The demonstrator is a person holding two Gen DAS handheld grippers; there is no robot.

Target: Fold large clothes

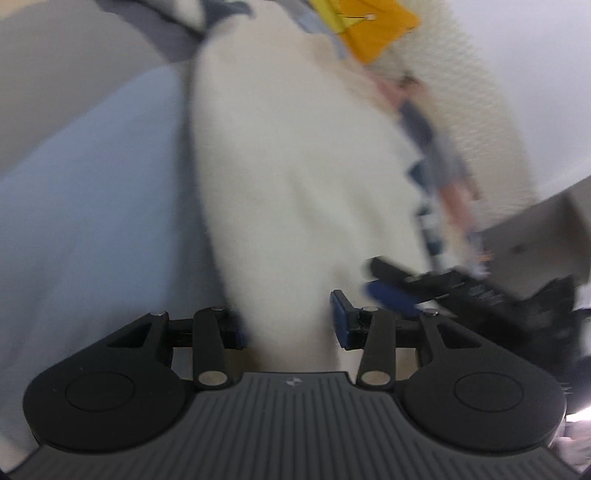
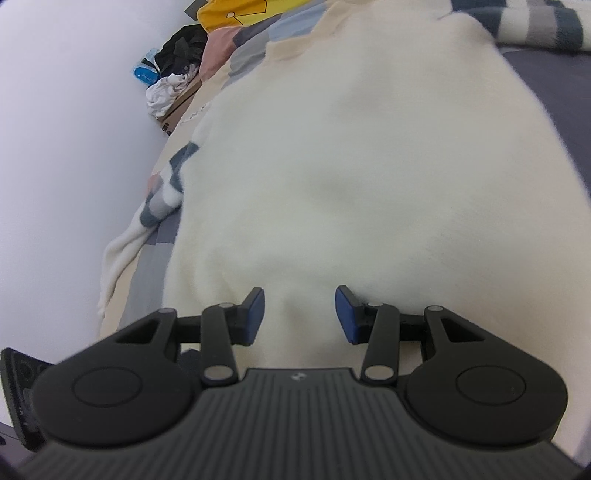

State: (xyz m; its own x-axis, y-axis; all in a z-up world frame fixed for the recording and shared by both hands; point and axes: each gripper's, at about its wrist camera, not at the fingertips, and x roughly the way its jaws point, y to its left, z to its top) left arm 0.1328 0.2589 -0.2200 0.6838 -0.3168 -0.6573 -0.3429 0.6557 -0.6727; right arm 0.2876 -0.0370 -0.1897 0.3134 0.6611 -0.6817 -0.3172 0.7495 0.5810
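A large cream, fluffy garment (image 1: 288,166) runs up the middle of the blurred left wrist view. A thick fold of it fills the gap between the blue pads of my left gripper (image 1: 290,328), which is shut on it; the fabric hides the left pad. In the right wrist view the same garment (image 2: 351,166) lies spread over the bed. A raised fold of its near edge sits pinched in my right gripper (image 2: 300,315). That right gripper (image 1: 391,291) also shows at the garment's right edge in the left wrist view, below a person's beige sleeve (image 1: 535,229).
The bed has a patchwork cover (image 2: 251,55) and a pale blue sheet (image 1: 92,184). A blue-and-white striped blanket (image 2: 543,26) lies at the far right. A yellow cloth (image 2: 236,14) and a pile of dark and white clothes (image 2: 177,55) sit by the white wall (image 2: 55,147).
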